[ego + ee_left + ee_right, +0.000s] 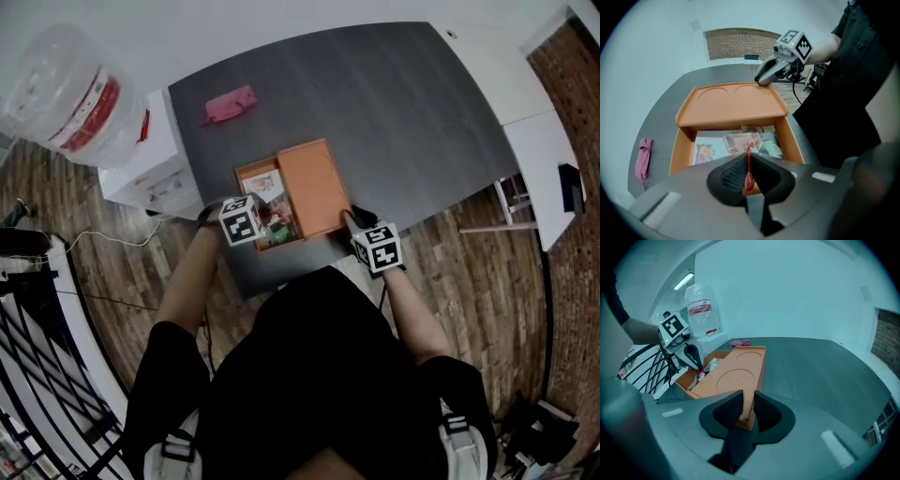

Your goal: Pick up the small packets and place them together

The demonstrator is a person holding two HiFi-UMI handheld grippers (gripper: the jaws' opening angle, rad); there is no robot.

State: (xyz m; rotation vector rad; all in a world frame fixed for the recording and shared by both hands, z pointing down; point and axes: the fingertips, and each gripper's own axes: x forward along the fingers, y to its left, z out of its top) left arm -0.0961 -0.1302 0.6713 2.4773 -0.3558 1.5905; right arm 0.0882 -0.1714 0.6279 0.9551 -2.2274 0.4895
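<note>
My left claw (749,159) pinches 1 thin red packet (749,180) edge-on just above the orange plastic box's (792,140) open end, with the other small packets (740,143) directly below, and my right claw (748,404) clamps its lid (736,376) corner.

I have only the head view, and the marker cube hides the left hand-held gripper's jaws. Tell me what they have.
Observer: The left hand-held gripper is shut on a thin red packet, seen edge-on between its pads.
Operator: Now report the right one.
Observer: The right hand-held gripper is clamped on a corner of the orange lid.
Operator: Describe what lies in the box.
Observer: Several flat printed packets lie on the floor of the orange box, in the part that the lid leaves uncovered.
</note>
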